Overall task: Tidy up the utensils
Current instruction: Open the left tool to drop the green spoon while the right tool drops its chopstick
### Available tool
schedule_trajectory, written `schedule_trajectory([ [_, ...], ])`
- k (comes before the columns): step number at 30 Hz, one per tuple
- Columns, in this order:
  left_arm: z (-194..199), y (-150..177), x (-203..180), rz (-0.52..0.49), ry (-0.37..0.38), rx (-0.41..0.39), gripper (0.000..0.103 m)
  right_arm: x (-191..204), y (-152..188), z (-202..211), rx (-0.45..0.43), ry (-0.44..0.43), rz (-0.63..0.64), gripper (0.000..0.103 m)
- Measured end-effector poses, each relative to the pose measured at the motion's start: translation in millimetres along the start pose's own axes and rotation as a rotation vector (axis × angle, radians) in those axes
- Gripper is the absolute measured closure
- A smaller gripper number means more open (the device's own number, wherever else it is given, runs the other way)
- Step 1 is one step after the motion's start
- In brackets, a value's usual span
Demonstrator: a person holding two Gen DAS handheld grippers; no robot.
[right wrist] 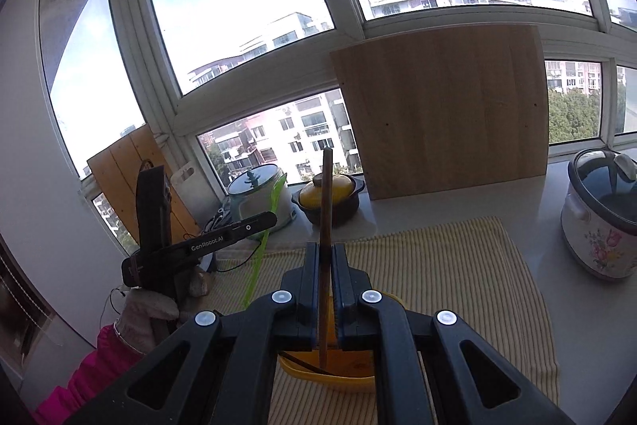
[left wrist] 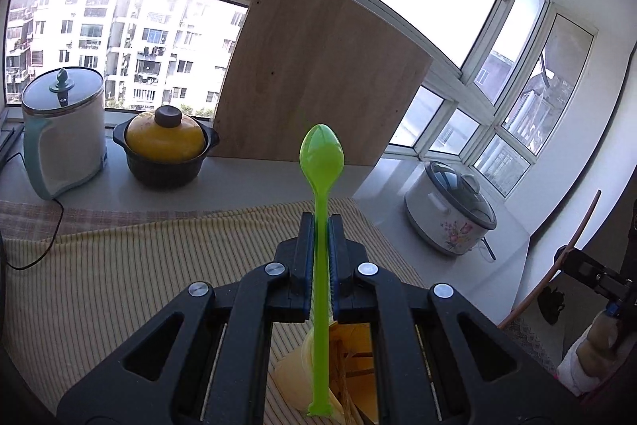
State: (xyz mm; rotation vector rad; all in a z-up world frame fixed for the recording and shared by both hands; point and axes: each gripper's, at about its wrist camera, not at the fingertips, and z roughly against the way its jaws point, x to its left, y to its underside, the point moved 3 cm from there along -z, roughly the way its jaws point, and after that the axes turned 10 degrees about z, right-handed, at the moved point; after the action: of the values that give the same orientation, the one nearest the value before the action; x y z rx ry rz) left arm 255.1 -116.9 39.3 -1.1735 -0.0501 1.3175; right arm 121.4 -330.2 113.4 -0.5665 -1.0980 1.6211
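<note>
My left gripper [left wrist: 321,226] is shut on a green plastic spoon [left wrist: 321,162], held upright with its bowl up, above the striped cloth [left wrist: 119,285]. The same spoon shows in the right wrist view [right wrist: 260,245], beside the left gripper body [right wrist: 191,249]. My right gripper [right wrist: 325,249] is shut on a brown wooden stick-like utensil [right wrist: 325,194], held upright. Its curved brown shaft also shows at the right edge of the left wrist view [left wrist: 557,265]. A yellow container [right wrist: 342,377] sits under the right gripper, partly hidden. Under the left gripper a pale yellow container [left wrist: 294,377] with wooden utensils shows.
On the sill stand an electric kettle [left wrist: 63,130], a black pot with a yellow lid [left wrist: 165,150], a leaning wooden board [left wrist: 318,66] and a floral rice cooker [left wrist: 450,214]. The striped cloth [right wrist: 458,265] covers the counter. Windows are behind.
</note>
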Motion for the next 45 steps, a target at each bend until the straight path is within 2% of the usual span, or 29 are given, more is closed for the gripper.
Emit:
schedule_trajectory([
  [5, -19.7, 0.3, 2.4, 0.039, 0.069, 0.027, 0.099, -12.0, 3.1, -9.4, 0.023, 0.011, -0.024, 0.100],
  [15, -50.5, 11.1, 1.0, 0.043, 0.139, 0.072, 0.099, -17.4, 6.3, -21.4, 0.055, 0.015, -0.034, 0.100],
  [27, -64.0, 27.2, 8.4, 0.039, 0.139, 0.107, 0.099, -20.7, 15.4, -39.9, 0.101, 0.013, -0.050, 0.100],
  [37, -51.3, 34.5, 11.1, 0.018, 0.129, 0.104, 0.099, -22.0, 26.6, -50.3, 0.136, 0.002, -0.062, 0.100],
  [45, -37.8, 41.0, 1.5, -0.051, 0.125, 0.117, 0.099, -20.7, 41.1, -62.0, 0.179, -0.003, -0.068, 0.097],
])
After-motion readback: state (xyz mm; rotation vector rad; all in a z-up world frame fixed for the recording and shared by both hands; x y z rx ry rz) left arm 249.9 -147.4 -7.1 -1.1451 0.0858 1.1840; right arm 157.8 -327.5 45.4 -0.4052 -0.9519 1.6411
